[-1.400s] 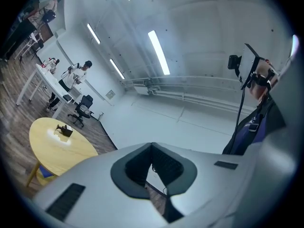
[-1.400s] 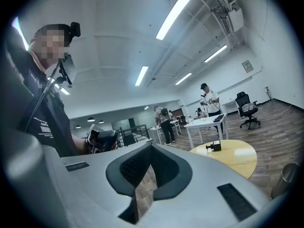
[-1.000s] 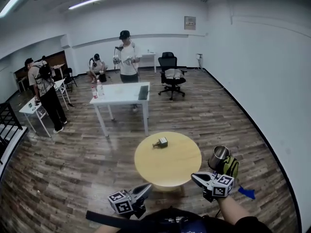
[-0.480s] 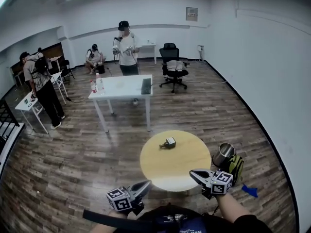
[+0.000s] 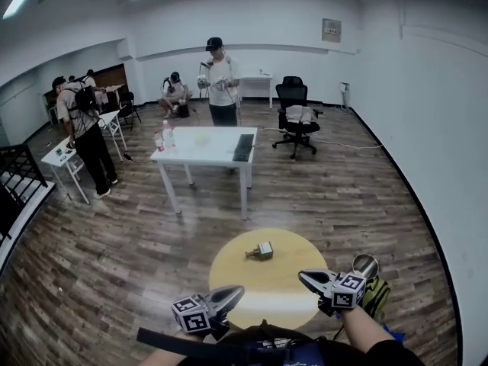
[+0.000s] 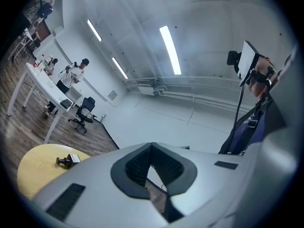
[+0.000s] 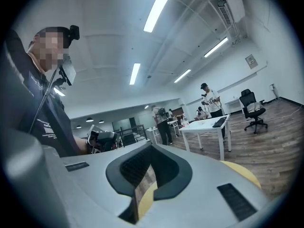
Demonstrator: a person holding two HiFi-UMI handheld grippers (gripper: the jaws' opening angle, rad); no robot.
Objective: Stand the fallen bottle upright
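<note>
Round table (image 5: 284, 282) nearer; bottle (image 5: 261, 251) tiny, indistinct

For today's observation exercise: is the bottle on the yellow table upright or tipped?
Tipped: the bottle lies on its side, cap pointing sideways.

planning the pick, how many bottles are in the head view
3: the fallen bottle lies on the round yellow table; a red-labelled bottle and a clear bottle stand on the white table. Far desks may hide more.
</note>
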